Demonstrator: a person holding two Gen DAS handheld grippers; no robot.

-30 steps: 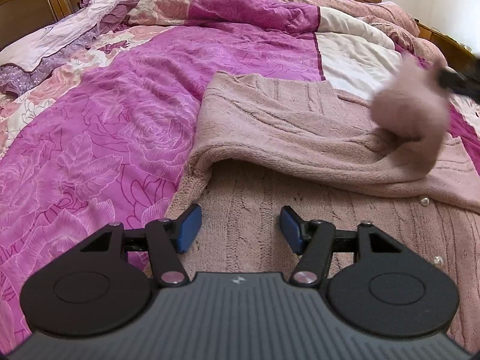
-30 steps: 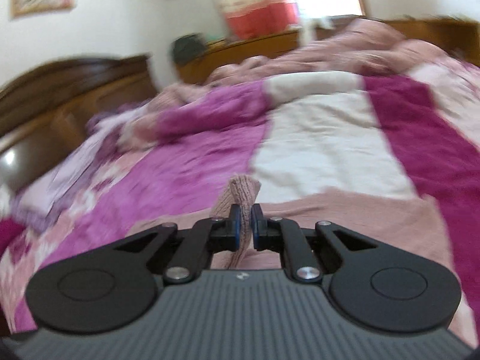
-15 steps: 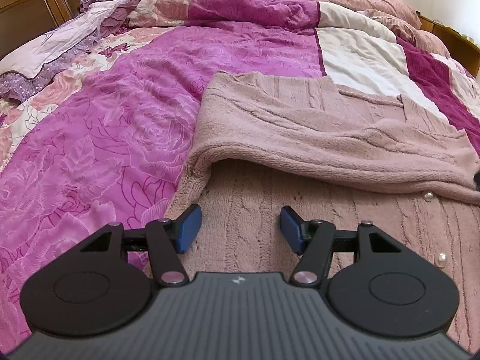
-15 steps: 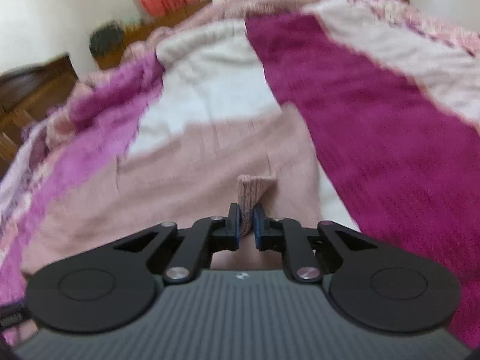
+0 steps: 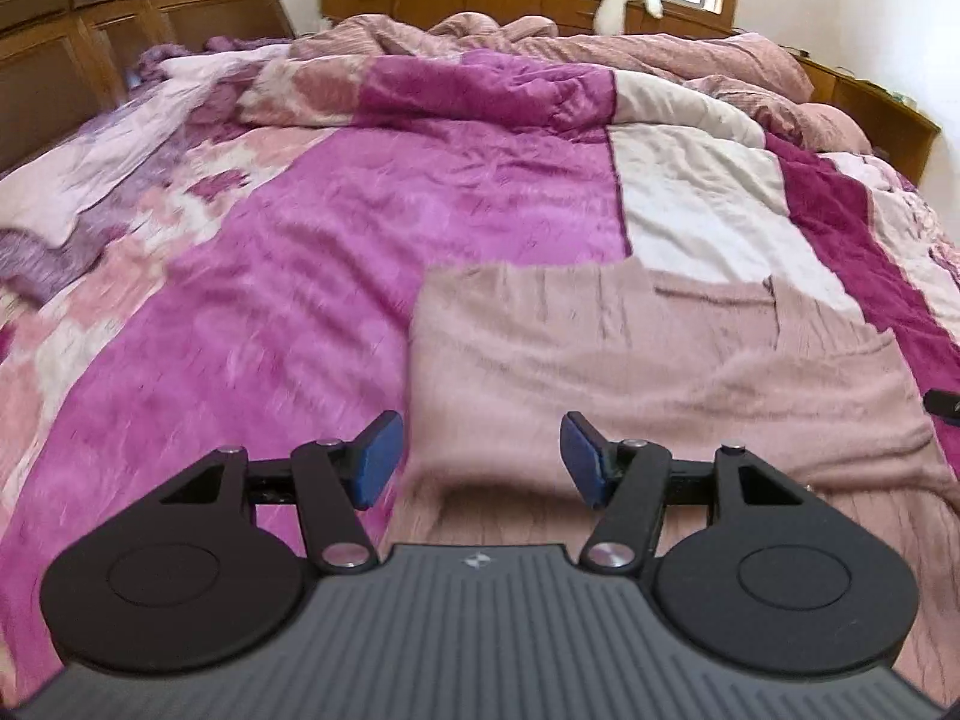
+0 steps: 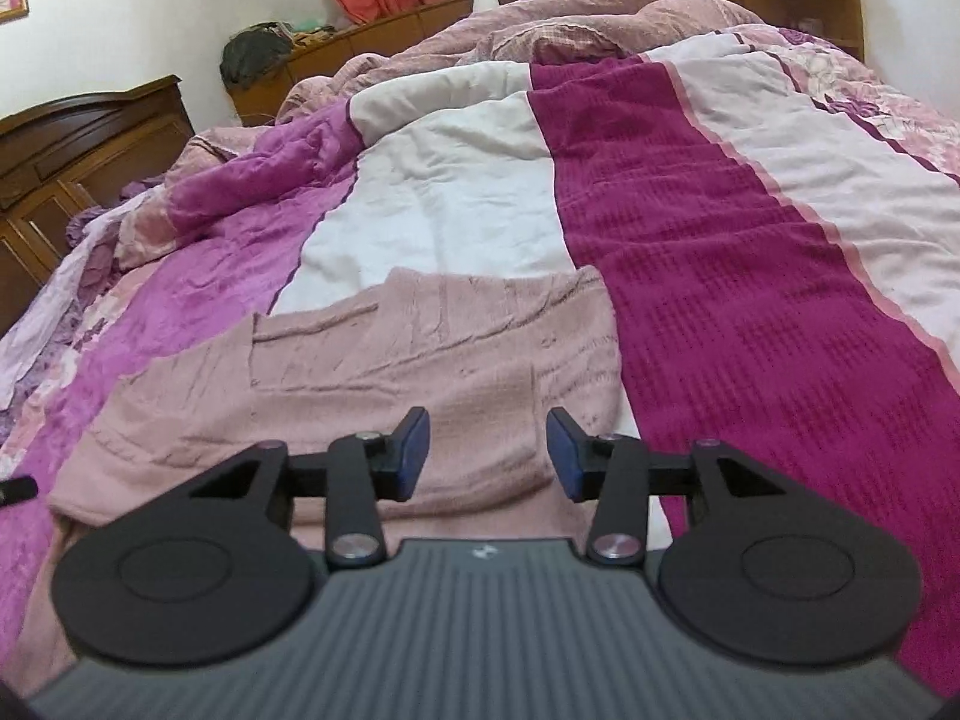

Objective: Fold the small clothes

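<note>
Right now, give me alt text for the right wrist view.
The open right gripper, nothing between its blue pads, hovers over a partly folded dusty-pink knit cardigan lying on a bed quilt striped in magenta, white and purple. Wooden furniture and a curtained window sit behind.

The black two-finger right gripper (image 6: 487,453) has just been opening its jaws, nothing between them. Under it lies the dusty-pink knitted cardigan (image 6: 384,372), folded flat on the magenta, white and pink patchwork quilt (image 6: 720,276). At 10 o'clock stands a dark wooden headboard (image 6: 90,138).
</note>
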